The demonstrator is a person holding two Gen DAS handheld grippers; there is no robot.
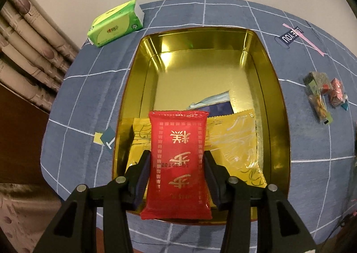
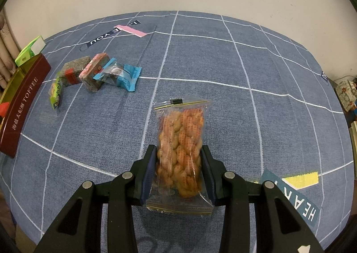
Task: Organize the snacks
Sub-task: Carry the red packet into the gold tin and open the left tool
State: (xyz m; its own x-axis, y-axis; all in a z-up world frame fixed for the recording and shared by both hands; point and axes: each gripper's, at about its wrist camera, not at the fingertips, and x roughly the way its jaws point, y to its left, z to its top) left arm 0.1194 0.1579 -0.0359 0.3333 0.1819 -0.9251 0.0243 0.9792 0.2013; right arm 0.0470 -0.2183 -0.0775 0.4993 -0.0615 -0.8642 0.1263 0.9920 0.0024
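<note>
Red packet [image 1: 178,163] clamped in left jaws hides yellow packets [image 1: 236,152] beneath, perhaps two; right jaws grip peanut bag [image 2: 181,148].

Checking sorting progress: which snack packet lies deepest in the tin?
The blue packet, farthest into the gold tin, behind the yellow packets.

My left gripper [image 1: 177,160] pinches a glossy red snack packet with gold characters [image 1: 178,161], hanging lengthwise over the near end of the open gold-lined rectangular tin [image 1: 276,88]. Beneath it lie two yellow foil packets [image 1: 236,141]. My right gripper [image 2: 178,154] clamps a clear packet of orange-brown twisted crackers [image 2: 180,141].
</note>
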